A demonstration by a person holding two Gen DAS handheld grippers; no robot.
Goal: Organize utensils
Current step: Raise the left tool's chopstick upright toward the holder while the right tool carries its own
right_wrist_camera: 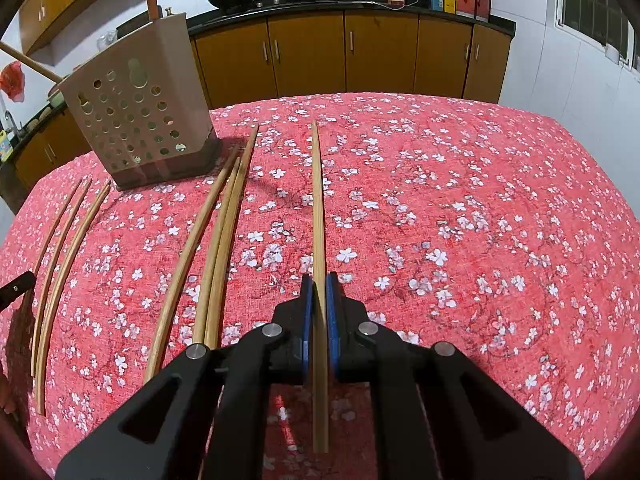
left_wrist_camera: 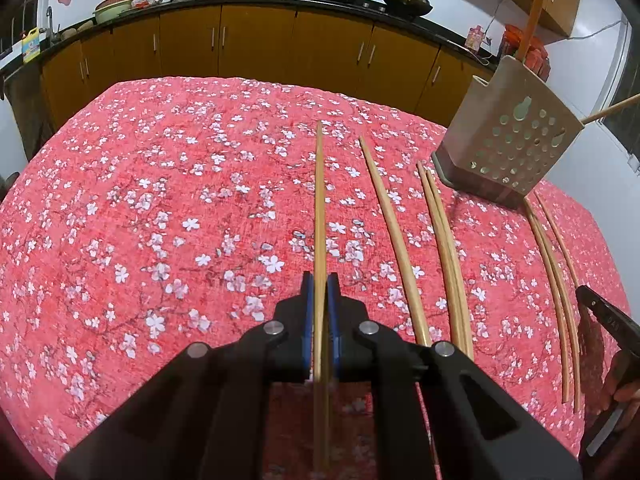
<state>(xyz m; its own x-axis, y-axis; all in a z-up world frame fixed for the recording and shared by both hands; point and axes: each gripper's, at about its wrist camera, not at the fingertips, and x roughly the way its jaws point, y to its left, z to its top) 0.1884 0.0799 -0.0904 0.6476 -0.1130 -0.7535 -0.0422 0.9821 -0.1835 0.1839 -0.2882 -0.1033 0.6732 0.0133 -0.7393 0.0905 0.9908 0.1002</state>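
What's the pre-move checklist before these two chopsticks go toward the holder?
1. Left gripper shut on its chopstick: ok.
2. Right gripper shut on its chopstick: ok.
3. Each held stick lies straight between the pads: ok.
4. Perforated holder upright on the tablecloth: ok.
5. Room left inside the holder: cannot tell; its opening is hidden.
6. Loose chopsticks lie apart from both grippers: ok.

Your left claw (left_wrist_camera: 320,280) and right claw (right_wrist_camera: 319,280) match: matte black angular arms, round silver pivot screws, blue pads (right_wrist_camera: 307,308) lining the fingers.
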